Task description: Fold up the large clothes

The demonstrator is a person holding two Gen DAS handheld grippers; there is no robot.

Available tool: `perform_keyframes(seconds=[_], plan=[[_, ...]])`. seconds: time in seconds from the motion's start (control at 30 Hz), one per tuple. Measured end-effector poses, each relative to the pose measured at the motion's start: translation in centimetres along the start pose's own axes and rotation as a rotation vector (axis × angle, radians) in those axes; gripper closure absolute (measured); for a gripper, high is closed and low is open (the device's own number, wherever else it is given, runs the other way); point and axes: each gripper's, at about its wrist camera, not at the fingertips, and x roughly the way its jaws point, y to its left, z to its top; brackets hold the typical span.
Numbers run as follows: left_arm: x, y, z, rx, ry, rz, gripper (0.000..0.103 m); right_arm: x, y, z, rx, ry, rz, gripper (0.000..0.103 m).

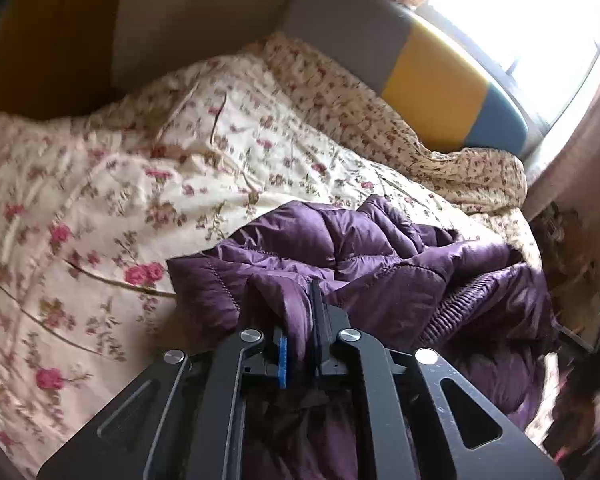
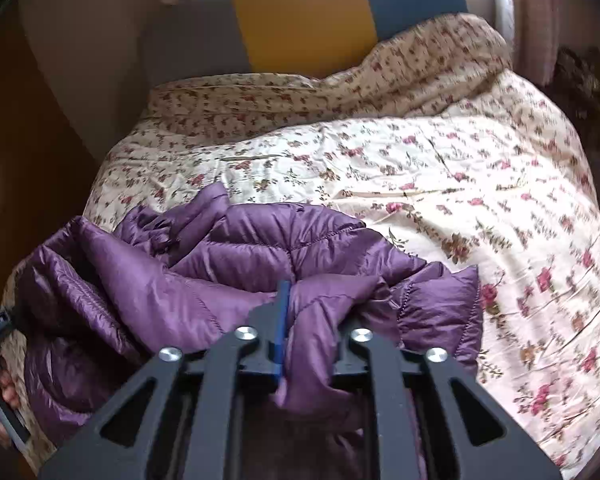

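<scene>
Both the left gripper (image 1: 300,320) and right gripper (image 2: 312,320) pinch the slick purple jacket (image 2: 240,256); its puffy fabric could slip free over the bed (image 2: 460,184).

Both hand-held grippers (image 1: 300,320) (image 2: 312,320) clamped on fabric

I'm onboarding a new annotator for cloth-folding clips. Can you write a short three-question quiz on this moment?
1. True or false: the purple puffer jacket lies flat and spread out on the floral bedspread.
2. What does the left gripper hold?
A. bedspread
B. jacket fabric
C. nothing
3. Fill in: the headboard has grey, ____ and blue panels.

Key
1. False: it is bunched and crumpled.
2. B; the right gripper pinches jacket fabric too.
3. Yellow.
</scene>
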Motion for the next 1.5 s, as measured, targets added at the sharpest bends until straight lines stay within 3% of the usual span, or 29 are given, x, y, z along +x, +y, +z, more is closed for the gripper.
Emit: perform_keyframes(seconds=[0.1, 0.17, 0.23, 0.27, 0.33, 0.4, 0.53, 0.63, 0.9, 0.93, 0.97, 1.0, 1.07, 1.1, 1.17, 1.27, 1.5], plan=[[0.1, 1.1, 0.8, -0.073, 0.007, -0.046, 0.076, 0.2, -0.7, 0.5, 0.044, 0.021, 0.032, 0.074], [-0.5, 1.4, 1.6, -0.097, -0.007, -0.068, 0.054, 0.0, -1.3, 1.0, 0.079, 0.027, 0.063, 0.060], [-1.4, 1.5, 2.0, -0.089, -0.030, -0.059, 0.049, -0.5, -1.5, 1.3, 0.104, 0.027, 0.089, 0.047], [-1.8, 1.5, 2.1, -0.086, -0.042, -0.056, 0.041, -0.9, -1.6, 1.4, 0.116, 0.018, 0.113, 0.032], [-2.9, 2.1, 2.0, -0.101, -0.068, -0.061, 0.033, -2.0, -1.6, 1.6, 0.133, -0.001, 0.145, 0.014], [-3.8, 3.0, 1.5, -0.113, -0.075, -0.071, 0.032, -3.1, -1.3, 1.7, 0.139, -0.019, 0.159, 0.004], [-5.2, 4.3, -0.8, -0.126, -0.060, -0.122, 0.025, -5.8, -1.5, 1.1, 0.135, -0.051, 0.185, 0.002], [-5.7, 5.1, -3.7, -0.129, -0.022, -0.176, 0.025, -6.7, -2.6, -0.8, 0.130, -0.050, 0.153, 0.002], [-4.5, 5.6, -9.2, -0.156, 0.071, -0.261, 0.025, -4.7, -6.4, -8.7, 0.181, 0.079, 0.103, 0.002], [-4.2, 5.5, -9.7, -0.162, 0.073, -0.266, 0.025, -4.3, -6.4, -9.3, 0.185, 0.091, 0.102, 0.005], [-4.0, 5.5, -9.9, -0.166, 0.077, -0.265, 0.028, -3.8, -6.2, -9.7, 0.184, 0.099, 0.101, 0.019], [-3.8, 5.5, -10.1, -0.170, 0.082, -0.264, 0.035, -3.7, -6.1, -10.1, 0.176, 0.098, 0.098, 0.025], [-3.7, 5.4, -10.4, -0.174, 0.095, -0.275, 0.063, -3.9, -5.4, -10.3, 0.158, 0.088, 0.092, 0.051], [-4.0, 5.3, -10.5, -0.167, 0.094, -0.279, 0.069, -4.1, -5.2, -10.3, 0.146, 0.084, 0.088, 0.058], [-4.7, 5.0, -10.6, -0.147, 0.086, -0.285, 0.086, -5.2, -4.8, -10.2, 0.113, 0.076, 0.089, 0.083], [-6.1, 4.7, -10.9, -0.117, 0.081, -0.283, 0.091, -7.0, -4.0, -10.5, 0.053, 0.068, 0.076, 0.090], [-10.2, 5.5, -14.5, -0.077, 0.098, -0.285, 0.091, -11.4, -3.0, -15.4, -0.031, 0.101, 0.064, 0.090]])
